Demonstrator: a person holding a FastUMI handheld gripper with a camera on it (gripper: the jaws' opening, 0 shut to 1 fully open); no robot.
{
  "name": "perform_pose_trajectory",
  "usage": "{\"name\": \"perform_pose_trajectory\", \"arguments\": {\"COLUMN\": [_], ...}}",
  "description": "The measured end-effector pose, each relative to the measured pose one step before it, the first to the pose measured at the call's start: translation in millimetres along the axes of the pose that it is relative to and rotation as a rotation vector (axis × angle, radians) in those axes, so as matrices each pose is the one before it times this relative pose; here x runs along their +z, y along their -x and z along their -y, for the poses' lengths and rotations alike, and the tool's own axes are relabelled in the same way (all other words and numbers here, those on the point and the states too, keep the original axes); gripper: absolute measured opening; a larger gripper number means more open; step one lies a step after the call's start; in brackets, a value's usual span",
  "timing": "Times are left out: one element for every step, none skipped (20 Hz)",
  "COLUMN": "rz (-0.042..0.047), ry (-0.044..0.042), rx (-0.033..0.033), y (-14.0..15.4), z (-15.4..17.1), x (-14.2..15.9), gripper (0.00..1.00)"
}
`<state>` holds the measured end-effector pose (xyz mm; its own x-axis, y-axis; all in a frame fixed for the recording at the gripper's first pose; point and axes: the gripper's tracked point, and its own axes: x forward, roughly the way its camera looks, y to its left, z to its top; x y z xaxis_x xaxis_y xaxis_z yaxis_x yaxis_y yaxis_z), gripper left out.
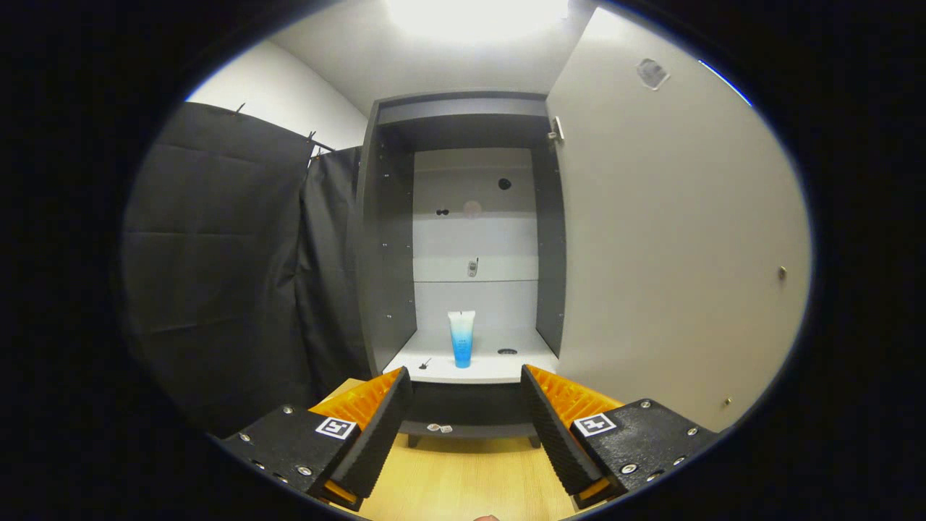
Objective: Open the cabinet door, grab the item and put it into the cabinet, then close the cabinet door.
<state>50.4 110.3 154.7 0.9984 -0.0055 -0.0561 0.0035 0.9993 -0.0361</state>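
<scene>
Gripper (466, 412) spread wide and empty, tube (461, 338) standing upright on the cabinet shelf (434, 365) beyond the fingers, door (673, 239) open; swinging it hard could topple the tube.

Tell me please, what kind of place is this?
Probably a recording booth built around a cabinet: black cloth hangs beside it. Its door is swung open, and a tube stands upright on the shelf. The open gripper holds nothing.
</scene>
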Motion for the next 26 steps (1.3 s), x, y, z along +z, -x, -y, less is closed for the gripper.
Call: {"name": "perform_pose_trajectory", "arguments": {"rz": [-0.0061,-0.00675,-0.0039,0.00216,0.0021,-0.00301,-0.00158,0.00249,0.006,0.00852,0.00304,0.001,0.00125,0.00298,0.00259,0.00154,0.00109,0.00215,0.00343,0.00473,0.00828,0.01272,0.015,0.01097,0.00999,0.0057], "ry": [-0.00806,-0.00736,-0.00423,-0.0016,0.0007,-0.00313,-0.00451,-0.00014,0.00797,0.01014,0.00823,0.00296,0.00231,0.0009,0.00033,-0.00335,-0.00802,-0.00623,-0.00329,-0.00446,-0.00549,-0.00371,0.00233,0.00692,0.00702,0.00768], "rx": [-0.00801,-0.00823,-0.01022,-0.01246,-0.00897,-0.00078,0.00593,0.00636,-0.00223,-0.00524,-0.00384,-0.00499,-0.01037,-0.01062,-0.01603,-0.01457,-0.01118,-0.01573,-0.02528,-0.02774,-0.02854,-0.03021,-0.02994,-0.0331,-0.031,-0.03117], "y": [11.46,11.73,10.14,9.36,8.95,10.45,9.15,9.81,8.34,9.45,8.77,9.16,8.29,8.45,6.05,6.46,5.72,5.04,4.36,5.26,3.09,4.0,-2.47,-2.1,-3.6,-4.44], "z": [4.16,5.07,6.26,7.02,5.23,4.26,2.91,3.4,5.66,6.37,5.53,5.83,7.97,8.33,10.72,10.35,9.68,11.8,14.99,16.74,16.39,16.25,15.37,14.47,14.82,12.41], "x": [-6.2,-5.23,-4.63,-2.42,-2.99,-2.3,-3.3,-1.23,-1.0,0.24,0.07,-1.25,0.45,0.96,1.4,1.43,1.08,2.19,3.48,2.47,3.9,5.99,4.5,4.34,2.52,3.0], "gripper": [0.94,0.94,0.93,0.94,0.94,0.93,0.93,0.93,0.93,0.93,0.93,0.93,0.93,0.94,0.93,0.94,0.94,0.94,0.93,0.93,0.93,0.93,0.93,0.93,0.93,0.93]}}
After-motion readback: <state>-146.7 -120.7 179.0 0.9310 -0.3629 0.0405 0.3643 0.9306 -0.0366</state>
